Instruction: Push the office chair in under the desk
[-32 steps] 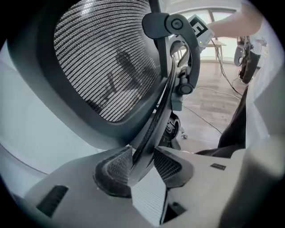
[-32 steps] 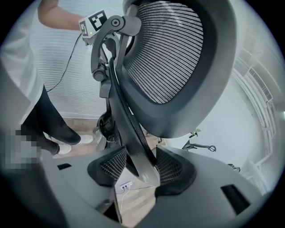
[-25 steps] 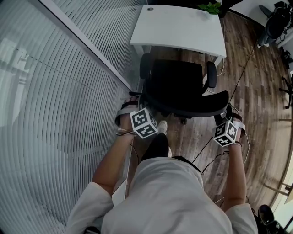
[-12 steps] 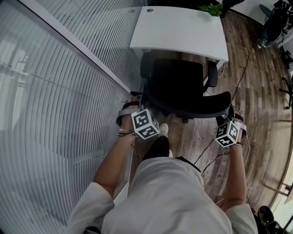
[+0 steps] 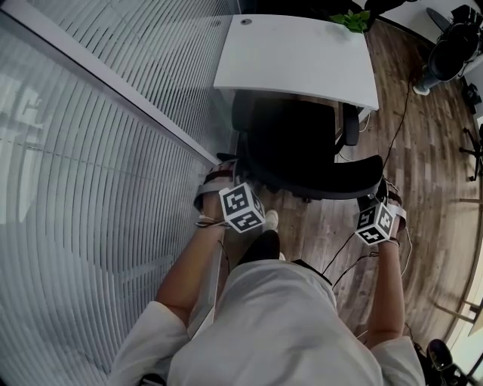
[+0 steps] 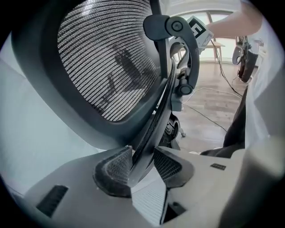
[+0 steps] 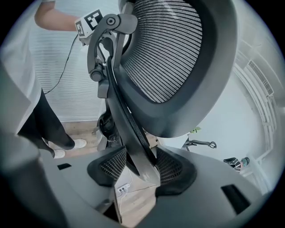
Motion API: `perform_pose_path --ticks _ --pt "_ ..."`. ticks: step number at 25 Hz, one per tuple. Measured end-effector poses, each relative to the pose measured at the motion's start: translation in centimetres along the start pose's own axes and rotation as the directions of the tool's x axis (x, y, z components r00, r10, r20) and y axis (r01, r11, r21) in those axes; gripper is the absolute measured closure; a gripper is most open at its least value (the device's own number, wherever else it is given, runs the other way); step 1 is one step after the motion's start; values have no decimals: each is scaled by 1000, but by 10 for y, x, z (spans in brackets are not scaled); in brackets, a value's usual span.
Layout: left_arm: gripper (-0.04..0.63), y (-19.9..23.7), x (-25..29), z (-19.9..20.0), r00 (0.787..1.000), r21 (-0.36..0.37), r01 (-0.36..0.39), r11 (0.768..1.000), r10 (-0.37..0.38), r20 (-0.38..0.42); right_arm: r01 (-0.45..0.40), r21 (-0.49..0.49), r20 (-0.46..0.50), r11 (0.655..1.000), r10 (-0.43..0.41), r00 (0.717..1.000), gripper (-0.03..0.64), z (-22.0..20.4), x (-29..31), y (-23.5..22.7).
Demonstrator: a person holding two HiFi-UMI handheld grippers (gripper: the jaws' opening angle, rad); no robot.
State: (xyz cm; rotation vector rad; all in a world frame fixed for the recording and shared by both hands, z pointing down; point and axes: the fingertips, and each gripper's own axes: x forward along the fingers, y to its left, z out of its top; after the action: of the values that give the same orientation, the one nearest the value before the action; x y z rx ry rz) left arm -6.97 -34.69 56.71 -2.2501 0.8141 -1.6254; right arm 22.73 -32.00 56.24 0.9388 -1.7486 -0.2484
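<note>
A black office chair (image 5: 298,147) stands in front of the white desk (image 5: 298,53), its seat partly under the desk's near edge. My left gripper (image 5: 235,188) is shut on the left edge of the chair's backrest frame (image 6: 151,129). My right gripper (image 5: 375,202) is shut on the right edge of the backrest frame (image 7: 133,142). In both gripper views the dark frame rim runs between the ribbed pads (image 6: 116,165) (image 7: 168,165), with the mesh back (image 6: 104,58) (image 7: 167,49) above.
A glass wall with white blinds (image 5: 98,173) runs close along the left. Cables (image 5: 396,128) trail over the wood floor on the right. Another dark chair (image 5: 445,45) stands at the far right. A green plant (image 5: 349,15) sits at the desk's back edge.
The chair has rolled forward, its seat and armrests further under the desk. Both grippers moved forward with it, still holding the backrest.
</note>
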Motion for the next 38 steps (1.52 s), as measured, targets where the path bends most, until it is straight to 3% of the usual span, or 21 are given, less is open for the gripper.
perform_pose_path --ticks 28,38 --pt "431 93 59 10 1000 29 3 1000 -3 17 34 43 -16 998 -33 999 393 34 68 -65" --pt "431 114 83 18 1000 12 -12 1000 12 15 35 16 -8 999 -35 999 393 36 94 -89"
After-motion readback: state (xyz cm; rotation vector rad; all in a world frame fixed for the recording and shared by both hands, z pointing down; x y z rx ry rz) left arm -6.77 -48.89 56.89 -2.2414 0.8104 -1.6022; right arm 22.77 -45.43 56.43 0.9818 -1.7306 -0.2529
